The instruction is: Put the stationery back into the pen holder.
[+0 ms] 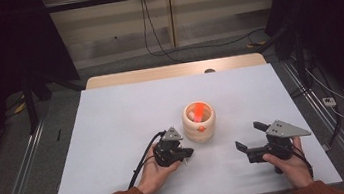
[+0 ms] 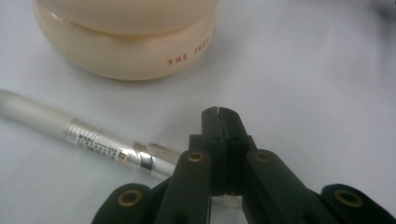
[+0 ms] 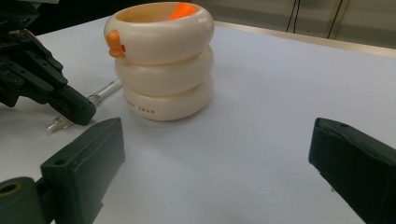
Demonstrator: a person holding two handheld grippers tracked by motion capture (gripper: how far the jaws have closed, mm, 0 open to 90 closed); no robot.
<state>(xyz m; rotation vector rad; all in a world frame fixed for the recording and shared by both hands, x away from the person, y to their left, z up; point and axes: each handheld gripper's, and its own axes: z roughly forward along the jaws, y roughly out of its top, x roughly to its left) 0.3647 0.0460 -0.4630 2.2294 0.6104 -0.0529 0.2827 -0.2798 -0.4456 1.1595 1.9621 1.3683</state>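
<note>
Slim, light, slick clear pen (image 2: 93,140) flat beside holder (image 2: 126,42); best pinched mid-barrel; left gripper (image 2: 218,112) closed empty, right gripper (image 3: 215,154) wide, empty.

One fixed overhead camera, two riding low on the tongs.

The high view looks forward and down on the whole white rectangular table (image 1: 114,135). The left gripper view sits close over the tabletop, facing the base of the cream ringed ceramic holder (image 2: 126,46). The right gripper view looks level across the table at the same holder (image 3: 161,65), and also takes in the left tongs (image 3: 74,109).
</note>
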